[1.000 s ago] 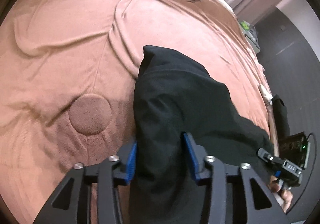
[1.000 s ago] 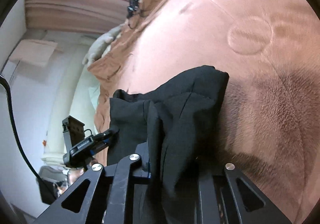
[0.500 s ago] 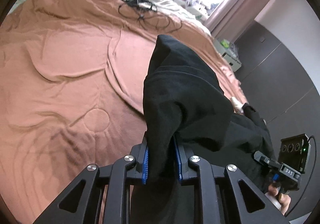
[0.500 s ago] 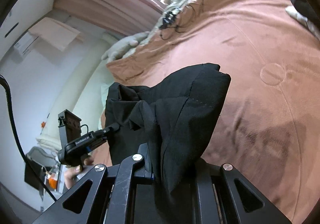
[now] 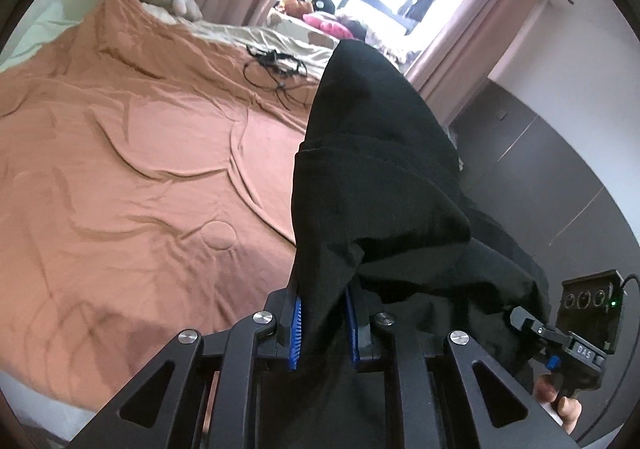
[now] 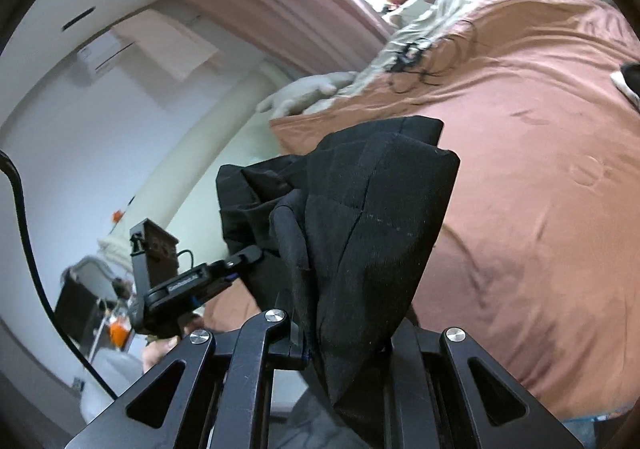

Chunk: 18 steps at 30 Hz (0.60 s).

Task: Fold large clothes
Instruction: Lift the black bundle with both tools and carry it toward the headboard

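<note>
Left wrist, garment between closing left tongs

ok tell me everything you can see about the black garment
The black garment is matte, soft woven cloth with a stitched seam, bunched and lifted off the orange bedspread. The left gripper, jaws closing, pinches one fold between blue pads; the right gripper clamps another. It hangs slack between them.

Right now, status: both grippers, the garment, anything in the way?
Left gripper closing on bunched black fabric garment. Right gripper shut on it too. Tangled black cable lies far up the rust-brown bedspread.
</note>
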{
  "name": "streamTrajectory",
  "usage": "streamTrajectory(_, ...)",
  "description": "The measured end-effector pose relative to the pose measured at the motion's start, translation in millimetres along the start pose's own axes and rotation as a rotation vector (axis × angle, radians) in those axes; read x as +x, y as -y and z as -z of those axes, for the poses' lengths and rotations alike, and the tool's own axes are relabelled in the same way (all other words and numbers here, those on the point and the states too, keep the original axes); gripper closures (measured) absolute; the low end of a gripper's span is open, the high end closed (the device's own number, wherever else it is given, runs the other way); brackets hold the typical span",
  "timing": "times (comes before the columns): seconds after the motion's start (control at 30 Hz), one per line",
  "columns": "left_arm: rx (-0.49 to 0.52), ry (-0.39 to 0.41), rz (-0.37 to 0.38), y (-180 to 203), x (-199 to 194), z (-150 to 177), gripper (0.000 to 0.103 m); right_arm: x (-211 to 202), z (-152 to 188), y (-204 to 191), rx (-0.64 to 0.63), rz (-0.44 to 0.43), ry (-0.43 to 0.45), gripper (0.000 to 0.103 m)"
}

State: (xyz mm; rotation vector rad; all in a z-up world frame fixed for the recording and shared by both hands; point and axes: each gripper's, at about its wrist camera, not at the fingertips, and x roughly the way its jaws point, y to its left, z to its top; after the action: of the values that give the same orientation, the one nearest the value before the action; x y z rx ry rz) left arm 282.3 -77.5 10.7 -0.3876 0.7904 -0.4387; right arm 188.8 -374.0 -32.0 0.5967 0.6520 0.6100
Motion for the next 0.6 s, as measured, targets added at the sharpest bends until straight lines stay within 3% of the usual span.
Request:
streamTrajectory(0.33, -0.044, 0.139, 0.023, -27, -97, 5, 0.086, 6, 10, -80, -0.108, -0.047, -0.008, 0.090)
streamTrajectory(0.6, -0.075, 0.233, -0.046, -67, -170, 1, 0.086, 44, 25, -142, -0.195, -0.113, -0.065, 0.090)
